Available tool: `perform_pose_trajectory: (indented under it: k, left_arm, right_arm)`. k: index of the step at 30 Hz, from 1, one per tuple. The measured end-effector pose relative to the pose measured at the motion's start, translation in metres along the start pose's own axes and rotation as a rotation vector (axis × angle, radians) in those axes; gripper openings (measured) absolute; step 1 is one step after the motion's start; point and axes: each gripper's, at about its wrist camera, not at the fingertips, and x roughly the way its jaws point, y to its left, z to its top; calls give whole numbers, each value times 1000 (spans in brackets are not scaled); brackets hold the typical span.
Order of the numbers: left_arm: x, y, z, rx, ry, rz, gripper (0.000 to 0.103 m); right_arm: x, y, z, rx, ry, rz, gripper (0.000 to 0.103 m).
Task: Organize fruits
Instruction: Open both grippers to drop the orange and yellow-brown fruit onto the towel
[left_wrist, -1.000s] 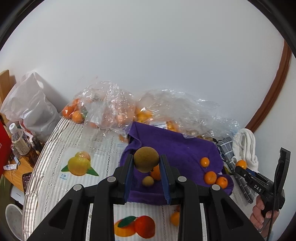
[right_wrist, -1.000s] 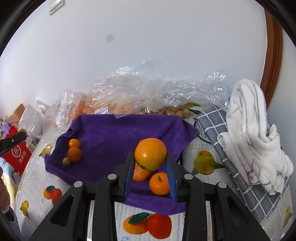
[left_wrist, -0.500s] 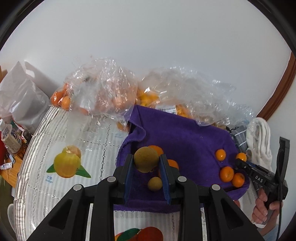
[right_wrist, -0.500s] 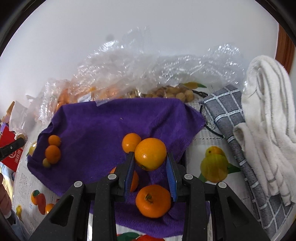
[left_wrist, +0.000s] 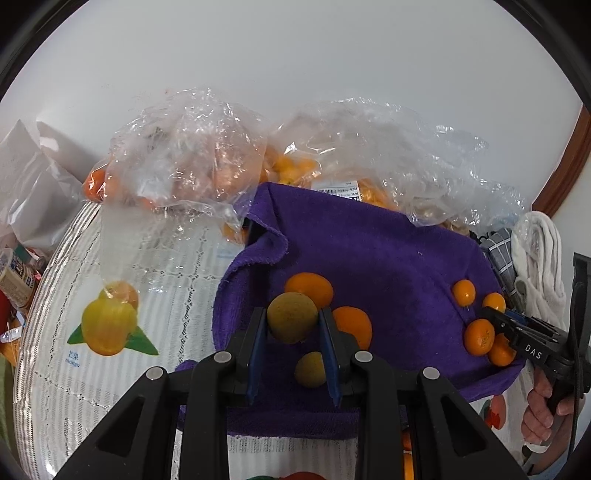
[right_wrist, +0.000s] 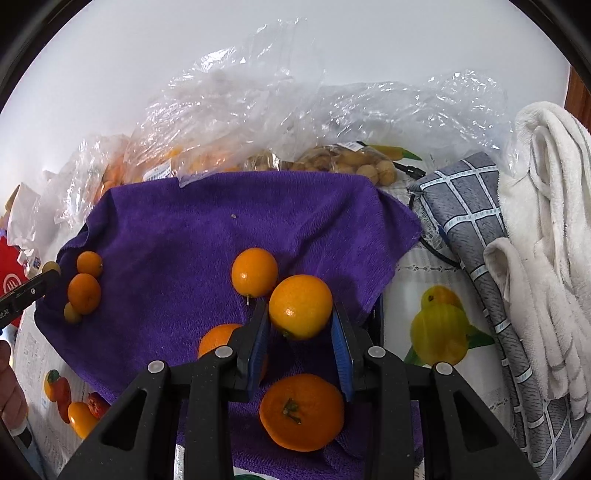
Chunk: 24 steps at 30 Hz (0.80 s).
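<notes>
Left of the left claw (left_wrist: 292, 323) the tabletop (left_wrist: 147, 258) lies bare but for its printed fruit cover, with a white bag (left_wrist: 33, 199) at the far left edge. Ahead of the claw, clear plastic bags (left_wrist: 192, 162) of orange fruit crowd the far side, their film drooping onto the back of the purple towel (left_wrist: 369, 251). Beneath and just beyond this claw lie two oranges (left_wrist: 309, 288) and a small greenish fruit (left_wrist: 310, 369). The claw is nearly closed, its blue pads pressed on a dull yellow-green fruit (left_wrist: 291, 317) held above the towel.

Further right, in the right wrist view, a cluster of small oranges (right_wrist: 84, 293) sits at the towel's left edge, well left of the right claw (right_wrist: 300, 325). One orange (right_wrist: 254, 272) lies just ahead of it and a larger stemmed one (right_wrist: 301, 411) below, between its arms. This claw grips a bright orange (right_wrist: 300, 305) between narrow-set pads — whether it touches the towel is hard to tell. To its right lie a grey checked cloth (right_wrist: 472, 229) and a white towel (right_wrist: 546, 221).
</notes>
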Motion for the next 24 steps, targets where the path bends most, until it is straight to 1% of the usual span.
perform_pose_trajectory:
  k: [5, 9, 11, 13, 14, 15, 17, 19, 22, 24]
  left_arm:
    - [5, 1, -2, -7, -1, -13, 27]
    - [9, 1, -5, -10, 3, -29, 27]
    - [10, -1, -6, -2, 7, -32, 27]
    - [8, -2, -6, 5, 1, -36, 32]
    - [7, -3, -5, 6, -3, -39, 40]
    - [3, -2, -5, 2, -15, -49, 46]
    - [-5, -1, -4, -7, -43, -58, 50]
    - [-15, -2, -2, -13, -69, -54, 50]
    - [-33, -3, -2, -6, -128, -45, 50]
    - [-49, -2, -6, 6, -183, -51, 50]
  right_arm:
    - [-1, 2, 0, -19, -1, -6, 35]
    - [-7, 2, -1, -33, -14, -8, 46]
    - [-15, 4, -3, -54, -31, -13, 49]
    - [-24, 6, -6, -65, -56, -25, 56]
    - [-30, 8, -8, -66, -75, -34, 58]
    - [-35, 9, -9, -67, -88, -41, 59]
    - [-47, 12, -13, -60, -120, -59, 59]
    - [-60, 15, -19, -47, -142, -55, 59]
    - [-75, 23, -29, -36, -165, -56, 59]
    - [-82, 27, -36, -19, -174, -68, 59]
